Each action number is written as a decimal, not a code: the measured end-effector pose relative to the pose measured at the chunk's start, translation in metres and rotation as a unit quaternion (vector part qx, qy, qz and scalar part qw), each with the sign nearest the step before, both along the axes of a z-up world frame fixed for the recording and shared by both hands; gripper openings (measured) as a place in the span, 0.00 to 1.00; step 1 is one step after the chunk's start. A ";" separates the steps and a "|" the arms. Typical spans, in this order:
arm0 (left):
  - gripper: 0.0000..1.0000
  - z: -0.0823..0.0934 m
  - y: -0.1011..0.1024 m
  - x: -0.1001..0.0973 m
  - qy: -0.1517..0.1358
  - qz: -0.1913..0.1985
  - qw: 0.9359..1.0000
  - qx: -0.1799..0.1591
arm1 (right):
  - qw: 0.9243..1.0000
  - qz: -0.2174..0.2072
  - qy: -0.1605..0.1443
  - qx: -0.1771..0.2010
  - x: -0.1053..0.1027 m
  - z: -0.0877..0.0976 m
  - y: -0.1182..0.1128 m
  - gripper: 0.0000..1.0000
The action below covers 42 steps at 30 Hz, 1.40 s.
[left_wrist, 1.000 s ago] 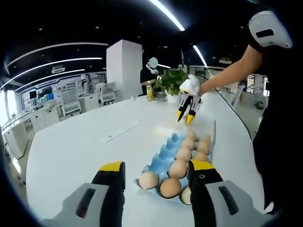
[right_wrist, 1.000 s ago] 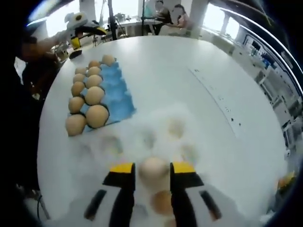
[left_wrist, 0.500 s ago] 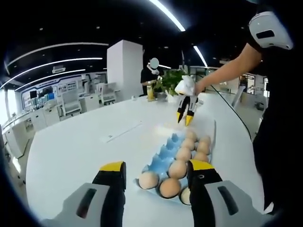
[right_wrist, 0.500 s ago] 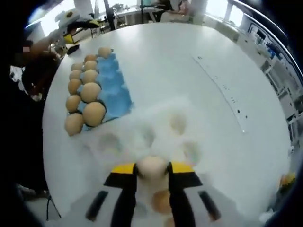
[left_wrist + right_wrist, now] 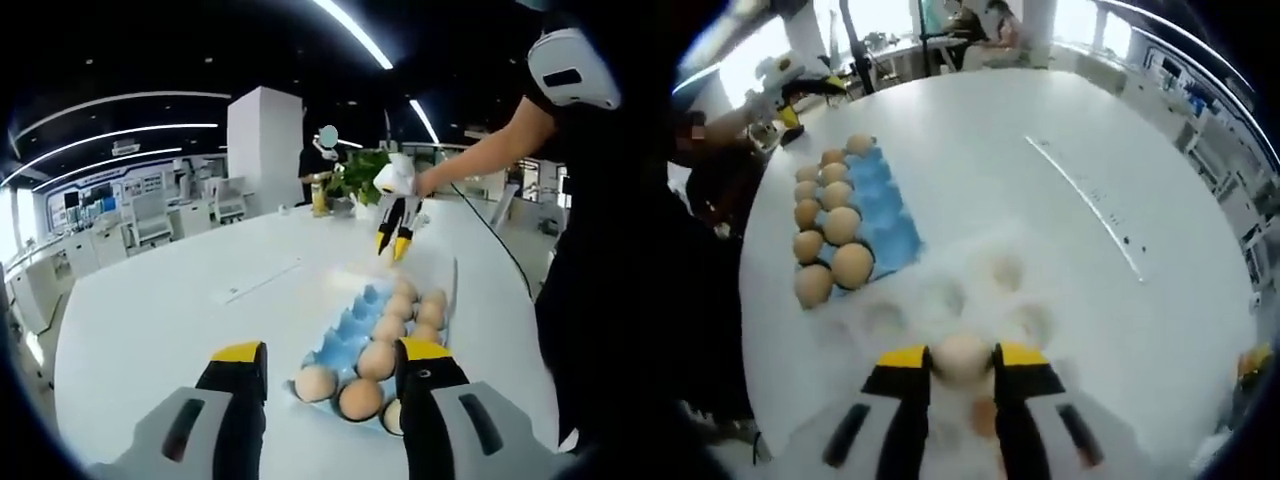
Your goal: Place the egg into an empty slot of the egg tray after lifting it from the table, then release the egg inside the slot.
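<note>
In the right gripper view, the right gripper stays clamped on the egg, now held higher above the white table than before. The blue egg tray lies far left. The left gripper hovers, jaws apart and empty, over the tray's near end.

A dark ceiling with long white light strips spans white office desks and a square white pillar

I'm working in an open-plan office or lab: big white round table, rows of desks and chairs, ceiling light strips.
</note>
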<state>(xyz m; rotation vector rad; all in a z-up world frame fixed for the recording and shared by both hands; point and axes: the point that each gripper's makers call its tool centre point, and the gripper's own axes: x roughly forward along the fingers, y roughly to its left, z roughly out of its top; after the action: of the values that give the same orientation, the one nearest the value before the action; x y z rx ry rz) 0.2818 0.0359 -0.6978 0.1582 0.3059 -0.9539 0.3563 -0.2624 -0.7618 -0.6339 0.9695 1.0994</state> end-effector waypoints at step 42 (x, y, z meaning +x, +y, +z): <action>0.53 0.001 0.005 0.001 -0.007 0.004 1.000 -0.002 | 0.995 0.100 -0.007 0.016 -0.010 0.012 0.074 0.24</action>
<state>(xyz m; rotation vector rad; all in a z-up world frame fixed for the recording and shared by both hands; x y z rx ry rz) 0.2825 0.0412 -0.6971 0.1592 0.2917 -0.9446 0.3463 -0.1888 -0.7498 -0.7238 0.8880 1.2826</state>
